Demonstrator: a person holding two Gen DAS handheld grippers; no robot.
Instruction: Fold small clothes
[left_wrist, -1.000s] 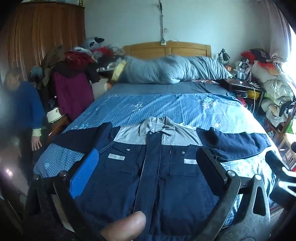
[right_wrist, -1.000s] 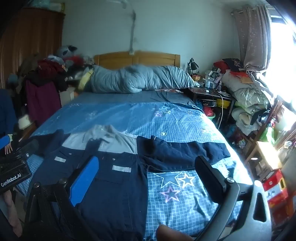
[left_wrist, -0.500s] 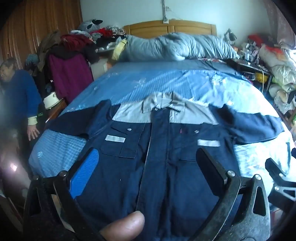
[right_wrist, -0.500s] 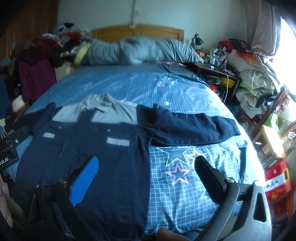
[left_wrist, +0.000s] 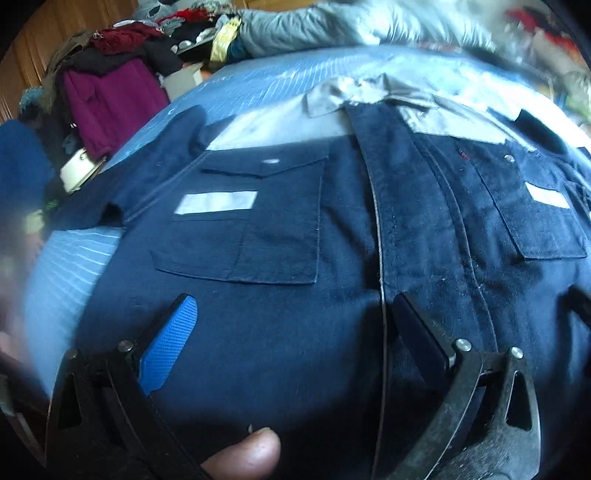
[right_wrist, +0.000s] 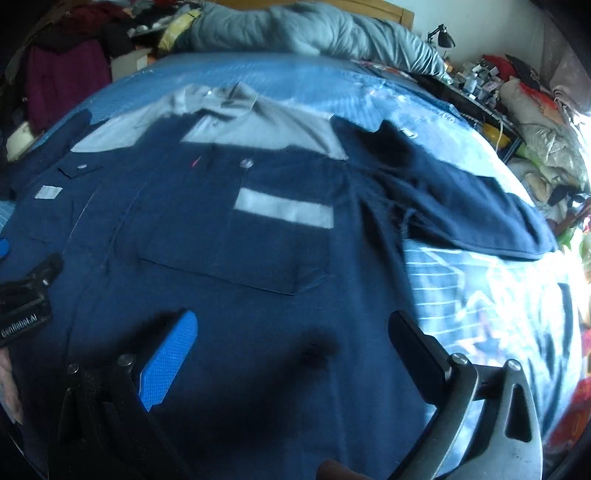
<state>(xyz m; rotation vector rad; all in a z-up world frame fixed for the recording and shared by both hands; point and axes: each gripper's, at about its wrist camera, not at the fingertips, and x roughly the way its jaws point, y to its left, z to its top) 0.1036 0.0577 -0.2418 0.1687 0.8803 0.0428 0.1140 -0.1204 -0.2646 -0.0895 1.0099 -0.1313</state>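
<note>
A navy work jacket lies spread front-up on the bed, filling most of both wrist views. It has a grey collar and grey shoulder yoke, a buttoned placket running down the middle, and a flapped chest pocket with a pale reflective strip on each side.

The left tongs hang just above the lower front of the jacket with their two fingers spread wide apart and nothing between them. The blue-padded finger sits below the chest pocket on that side, and the black finger lies right beside the placket edge. A thumb tip shows at the bottom rim of this view.

The right tongs are likewise spread open and empty, low over the jacket's other half. Straight ahead of them is the second chest pocket with its reflective strip. The blue finger is over plain navy cloth; the black finger is near the jacket's side edge, where the blue checked bedsheet with star prints begins. Beyond and to the right of these tongs, one sleeve stretches out flat across the sheet. Whether either pair touches the cloth cannot be told.

Far ahead of both, a grey-blue duvet is bundled at the head of the bed, with piled clothes to the left.
</note>
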